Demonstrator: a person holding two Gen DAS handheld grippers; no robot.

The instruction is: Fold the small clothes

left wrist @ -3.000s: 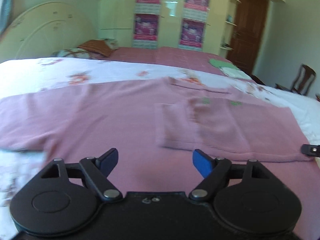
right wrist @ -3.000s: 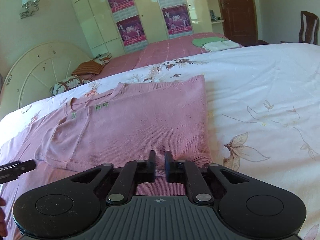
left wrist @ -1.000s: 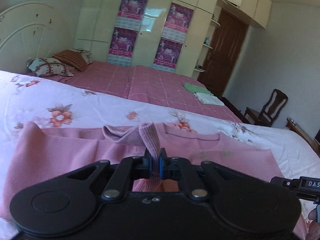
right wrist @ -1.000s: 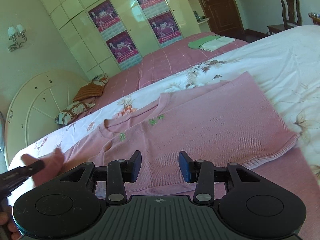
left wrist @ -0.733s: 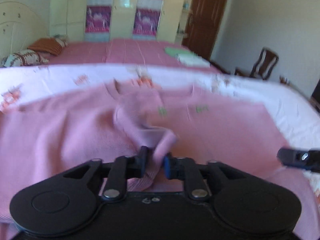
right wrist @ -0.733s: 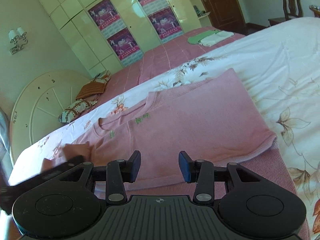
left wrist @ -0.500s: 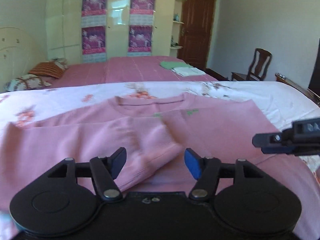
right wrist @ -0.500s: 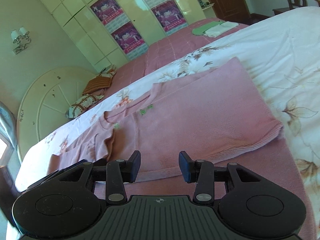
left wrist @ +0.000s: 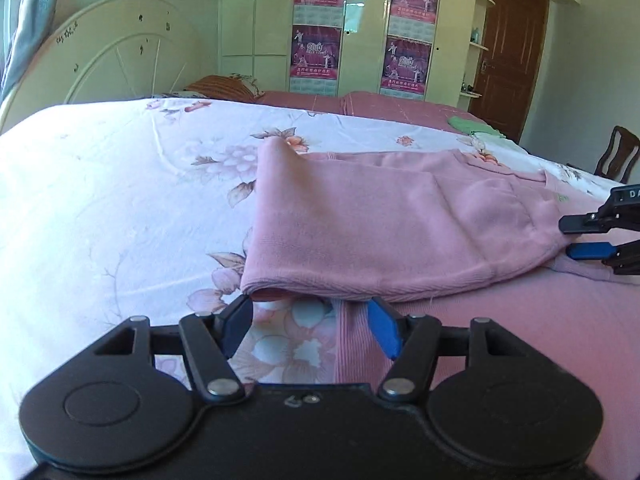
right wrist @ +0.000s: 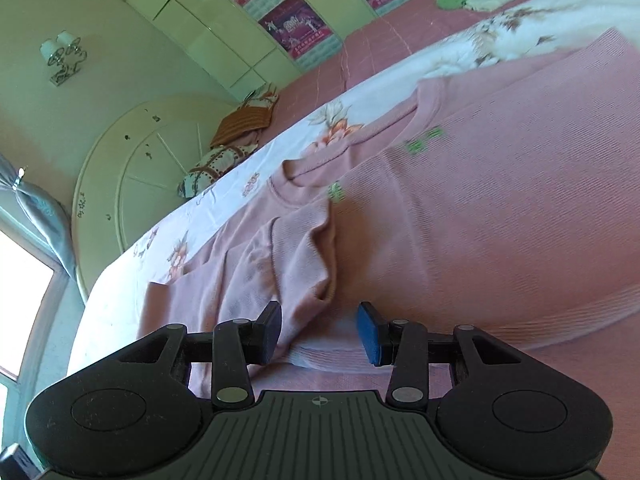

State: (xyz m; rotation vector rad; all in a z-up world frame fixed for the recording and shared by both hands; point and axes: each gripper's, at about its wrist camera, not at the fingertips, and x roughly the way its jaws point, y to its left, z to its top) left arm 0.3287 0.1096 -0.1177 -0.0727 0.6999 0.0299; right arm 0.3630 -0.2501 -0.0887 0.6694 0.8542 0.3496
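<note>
A pink knit sweater (left wrist: pixel 384 224) lies on the floral bedsheet (left wrist: pixel 120 200), its left side folded over the body. My left gripper (left wrist: pixel 310 326) is open and empty, just in front of the folded hem's left corner. My right gripper (right wrist: pixel 318 334) is open and empty, low over the ribbed hem beside the folded sleeve (right wrist: pixel 296 264); it also shows at the right edge of the left wrist view (left wrist: pixel 600 236). The sweater's collar (right wrist: pixel 348 148) and green marks (right wrist: pixel 420 142) show in the right wrist view.
A pink bedspread (left wrist: pixel 400 104) covers the far half of the bed, with folded green and white cloths (left wrist: pixel 472 126) on it. Pillows (right wrist: pixel 224 160) lie by the round headboard (left wrist: pixel 120 68). A wardrobe, a door and a chair (left wrist: pixel 616 156) stand beyond.
My left gripper let go of the sleeve after laying it over the sweater, opened, and moved left to the hem corner. My right gripper stayed open and came lower toward the hem.
</note>
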